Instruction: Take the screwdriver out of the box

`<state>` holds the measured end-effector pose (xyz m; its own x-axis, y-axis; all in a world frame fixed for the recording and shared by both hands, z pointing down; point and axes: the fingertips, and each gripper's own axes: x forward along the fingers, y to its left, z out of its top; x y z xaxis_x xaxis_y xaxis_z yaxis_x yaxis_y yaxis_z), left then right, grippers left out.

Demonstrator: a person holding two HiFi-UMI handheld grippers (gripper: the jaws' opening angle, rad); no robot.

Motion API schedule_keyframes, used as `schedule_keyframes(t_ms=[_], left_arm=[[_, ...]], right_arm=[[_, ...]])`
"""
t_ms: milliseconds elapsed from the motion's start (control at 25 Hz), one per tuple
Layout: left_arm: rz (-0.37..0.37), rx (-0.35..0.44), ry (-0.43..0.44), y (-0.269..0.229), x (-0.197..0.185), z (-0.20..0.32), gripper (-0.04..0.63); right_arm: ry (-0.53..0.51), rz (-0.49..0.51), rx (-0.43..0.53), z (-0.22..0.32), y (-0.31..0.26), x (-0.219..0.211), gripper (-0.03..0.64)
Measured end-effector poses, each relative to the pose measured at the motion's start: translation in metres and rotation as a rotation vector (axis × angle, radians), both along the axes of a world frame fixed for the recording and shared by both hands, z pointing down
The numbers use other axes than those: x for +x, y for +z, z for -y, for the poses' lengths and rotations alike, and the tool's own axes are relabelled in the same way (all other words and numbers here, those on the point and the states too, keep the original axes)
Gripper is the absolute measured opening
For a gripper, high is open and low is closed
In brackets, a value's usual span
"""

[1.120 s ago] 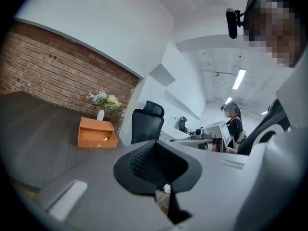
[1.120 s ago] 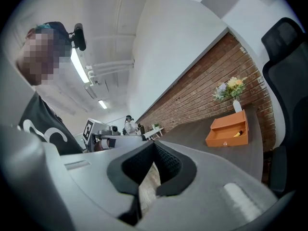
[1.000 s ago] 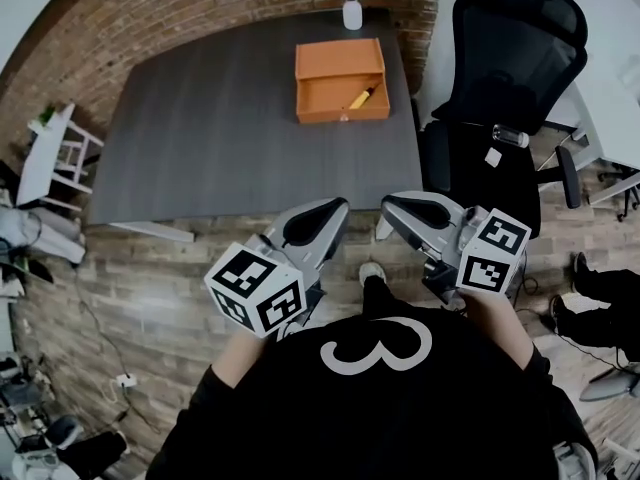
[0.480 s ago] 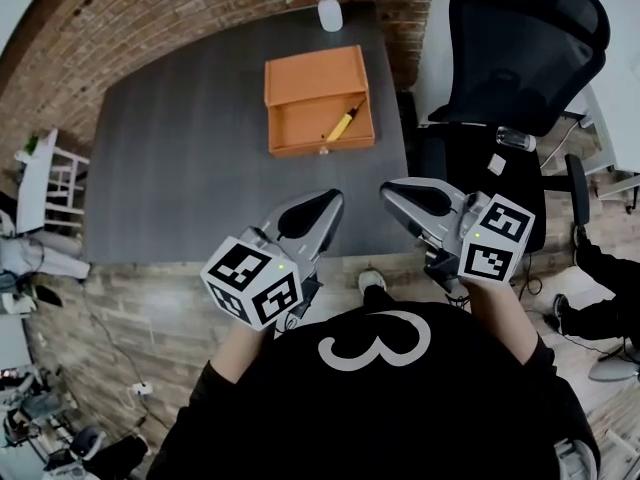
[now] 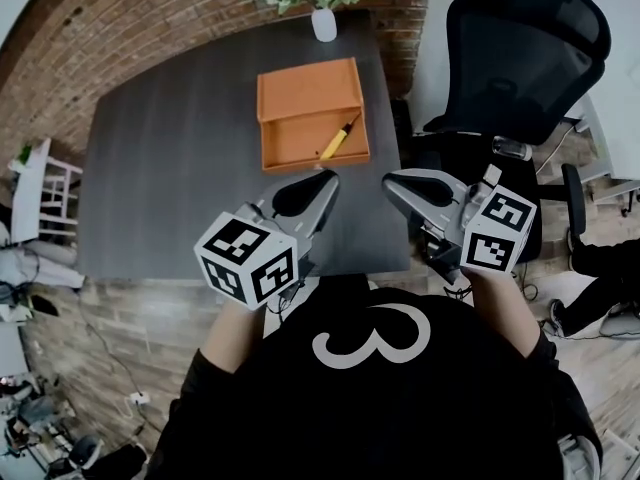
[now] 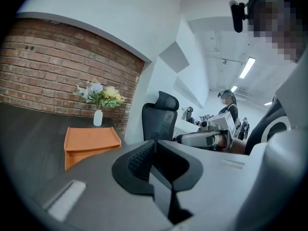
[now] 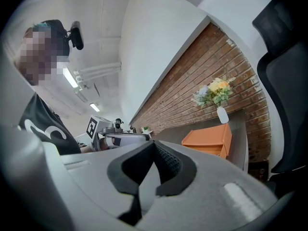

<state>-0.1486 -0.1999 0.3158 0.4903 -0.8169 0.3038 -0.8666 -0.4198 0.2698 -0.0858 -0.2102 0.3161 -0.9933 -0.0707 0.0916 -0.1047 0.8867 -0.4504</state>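
The orange box (image 5: pixel 308 88) sits open by the far edge of the table (image 5: pixel 170 168), near the far right corner. The yellow screwdriver (image 5: pixel 338 141) lies inside the box, in the near half, close to its right side. A white vase (image 5: pixel 323 25) with flowers stands at the far edge, just behind the box. A black chair (image 5: pixel 520 58) is beside the right edge.

Both tools are over the near edge, well apart from the box. The left gripper (image 5: pixel 318 186) is just starting to open, its jaws very narrow, with nothing between them. The right gripper (image 5: pixel 400 183) has its jaws together and holds nothing.
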Motion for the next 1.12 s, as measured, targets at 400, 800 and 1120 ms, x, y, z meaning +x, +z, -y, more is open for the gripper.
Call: schedule_keyframes(t_ms=[400, 800, 1120], left_arm=[[0.121, -0.097, 0.050, 0.027, -0.031, 0.070, 0.087], [0.148, -0.241, 0.152, 0.083, -0.040, 0.126, 0.152], [0.221, -0.377, 0.209, 0.140, -0.034, 0.144, 0.193]], right_arm=[[0.074, -0.005, -0.069, 0.045, 0.017, -0.008, 0.001], [0.116, -0.016, -0.184, 0.062, 0.060, -0.012, 0.002], [0.137, -0.035, -0.250, 0.065, 0.082, -0.012, 0.001]])
